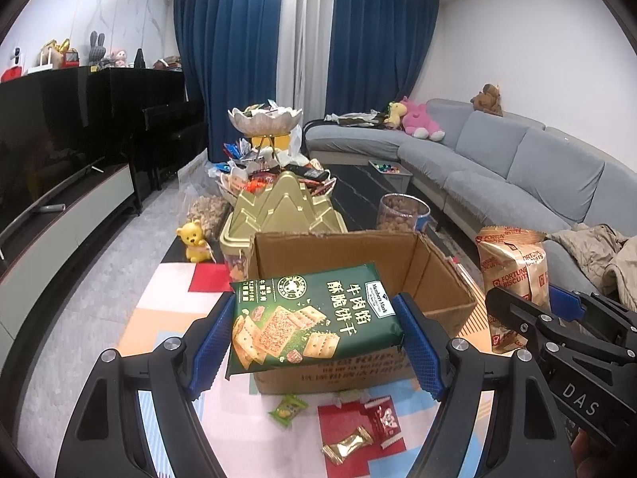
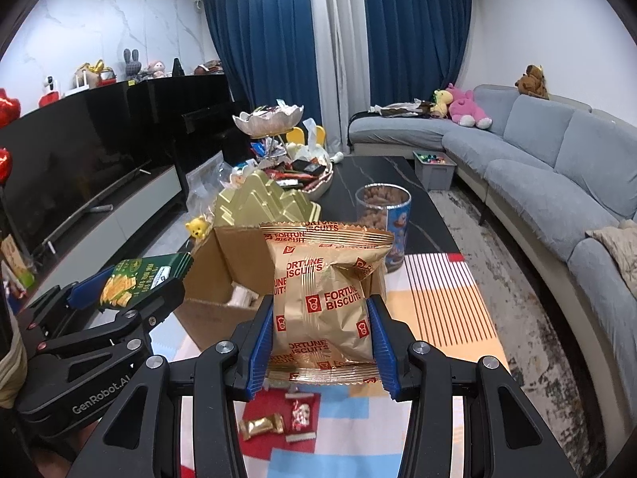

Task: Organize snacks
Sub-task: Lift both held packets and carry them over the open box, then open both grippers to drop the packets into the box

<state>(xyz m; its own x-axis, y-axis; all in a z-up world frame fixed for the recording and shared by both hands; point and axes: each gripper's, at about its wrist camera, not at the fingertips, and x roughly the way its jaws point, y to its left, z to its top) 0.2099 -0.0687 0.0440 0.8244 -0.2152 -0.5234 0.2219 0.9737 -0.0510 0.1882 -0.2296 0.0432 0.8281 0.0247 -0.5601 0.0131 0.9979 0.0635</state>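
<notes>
Green cracker pack (image 1: pixel 306 314) and gold biscuit bag (image 2: pixel 326 302) held aloft.
</notes>
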